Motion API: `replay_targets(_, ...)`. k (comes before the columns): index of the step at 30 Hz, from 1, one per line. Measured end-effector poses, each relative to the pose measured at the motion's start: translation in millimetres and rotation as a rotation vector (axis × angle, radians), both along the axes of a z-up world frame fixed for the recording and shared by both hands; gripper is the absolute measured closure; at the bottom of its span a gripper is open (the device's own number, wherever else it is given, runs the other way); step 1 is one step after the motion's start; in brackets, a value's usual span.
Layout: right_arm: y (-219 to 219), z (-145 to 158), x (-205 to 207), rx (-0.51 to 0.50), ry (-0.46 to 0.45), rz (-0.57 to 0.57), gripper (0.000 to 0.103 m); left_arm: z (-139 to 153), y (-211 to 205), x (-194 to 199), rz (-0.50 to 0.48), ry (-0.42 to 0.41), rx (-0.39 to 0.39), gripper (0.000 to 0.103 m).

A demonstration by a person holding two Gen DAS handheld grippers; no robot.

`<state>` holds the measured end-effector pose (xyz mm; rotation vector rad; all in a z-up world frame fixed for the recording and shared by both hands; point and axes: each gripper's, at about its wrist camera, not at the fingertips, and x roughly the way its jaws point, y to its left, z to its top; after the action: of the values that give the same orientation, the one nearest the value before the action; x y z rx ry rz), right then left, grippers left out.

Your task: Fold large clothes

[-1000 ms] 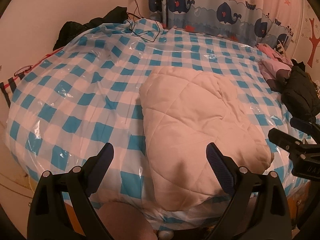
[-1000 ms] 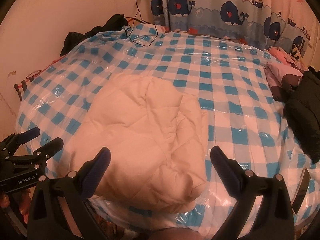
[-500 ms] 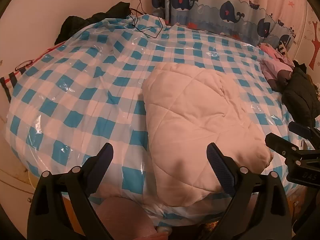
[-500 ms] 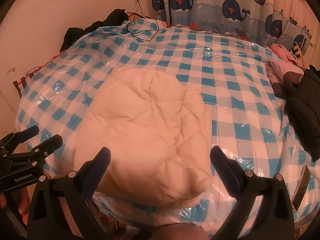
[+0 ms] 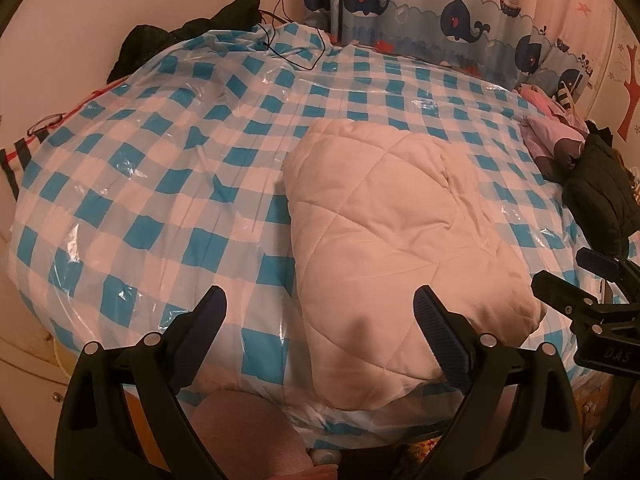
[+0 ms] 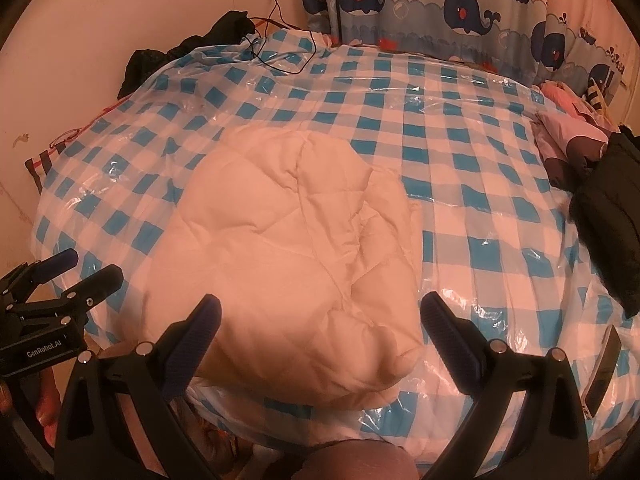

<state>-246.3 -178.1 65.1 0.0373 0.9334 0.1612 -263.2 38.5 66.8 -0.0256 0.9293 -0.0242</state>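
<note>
A folded cream quilted garment point(image 5: 400, 240) lies in a thick bundle on the blue-and-white checked, plastic-covered bed point(image 5: 160, 184), near the front edge. It also shows in the right wrist view point(image 6: 288, 264). My left gripper point(image 5: 320, 316) is open and empty, held back above the bed's front edge at the bundle's near left side. My right gripper point(image 6: 320, 316) is open and empty, held above the bundle's near end. The right gripper also shows at the right of the left wrist view point(image 5: 576, 284), and the left gripper at the left of the right wrist view point(image 6: 84, 272).
A dark jacket point(image 6: 612, 216) and pink clothes point(image 6: 568, 136) lie at the bed's right side. Black clothing point(image 5: 180, 36) and a cable point(image 5: 292, 48) sit at the far left corner. A whale-print curtain point(image 6: 460, 4) hangs behind. A phone-like object point(image 6: 604, 368) lies front right.
Both grippers have drawn back and risen slightly from the bed, staying open. The cream bundle has not moved.
</note>
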Motion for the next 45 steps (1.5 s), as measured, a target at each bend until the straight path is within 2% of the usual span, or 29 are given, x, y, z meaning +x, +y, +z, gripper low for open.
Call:
replay_targets(16, -6.4, -11.9, 9.5, -0.034, 0.069, 0.018, 0.007, -11.0, 1.1, -1.3, 0.001, 0.041, -0.016, 0.012)
replay_targets(45, -3.0, -19.3, 20.5, -0.074, 0.147, 0.077, 0.007, -17.0, 1.4, -1.5, 0.014, 0.049, -0.012, 0.012)
